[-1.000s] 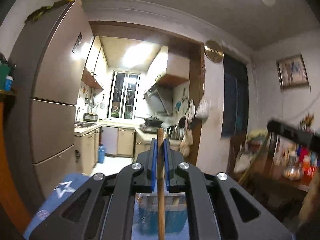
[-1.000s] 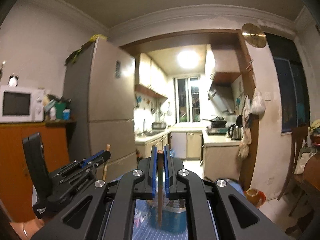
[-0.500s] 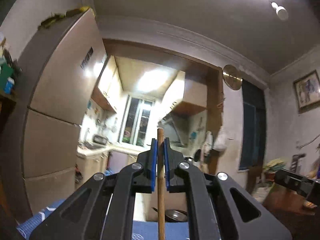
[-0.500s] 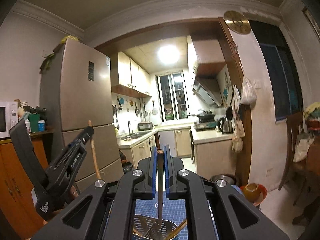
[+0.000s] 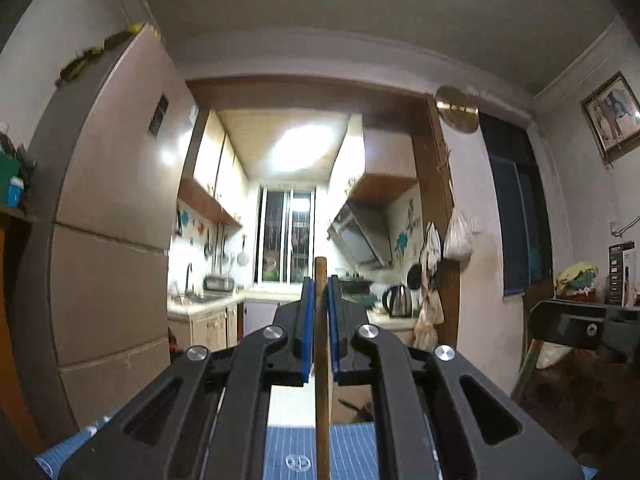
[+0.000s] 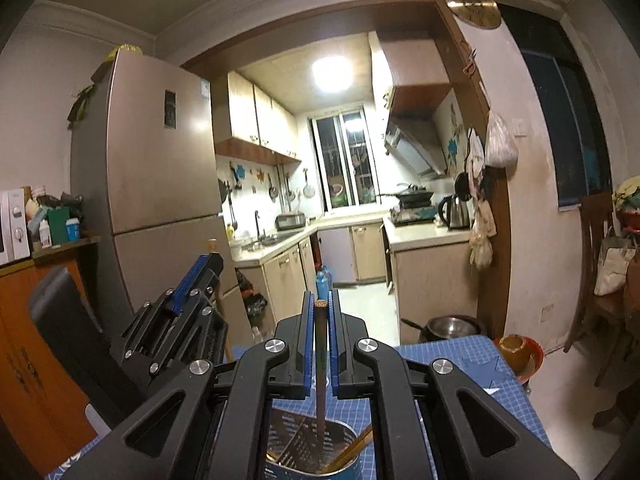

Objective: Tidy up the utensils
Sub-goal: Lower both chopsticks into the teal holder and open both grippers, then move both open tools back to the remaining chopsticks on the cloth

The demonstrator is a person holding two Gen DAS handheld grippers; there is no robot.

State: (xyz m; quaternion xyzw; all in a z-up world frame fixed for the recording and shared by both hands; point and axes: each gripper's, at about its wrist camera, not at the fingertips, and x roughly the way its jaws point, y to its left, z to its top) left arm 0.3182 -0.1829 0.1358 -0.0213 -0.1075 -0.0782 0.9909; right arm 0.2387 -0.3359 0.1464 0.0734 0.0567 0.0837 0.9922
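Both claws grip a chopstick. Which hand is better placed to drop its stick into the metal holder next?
Right: its chopstick already hangs into the metal holder. The left claw shows only blue mat beneath its chopstick.

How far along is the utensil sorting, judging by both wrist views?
Done: at least one chopstick already leans inside the metal holder on the blue mat.
In hand: the right gripper clamps a chopstick whose lower end dips into the holder; the left gripper clamps another beside it.
Left: release the right one, then bring the left one over. Other loose utensils aren't visible.

Home kitchen: fridge, stove hood.
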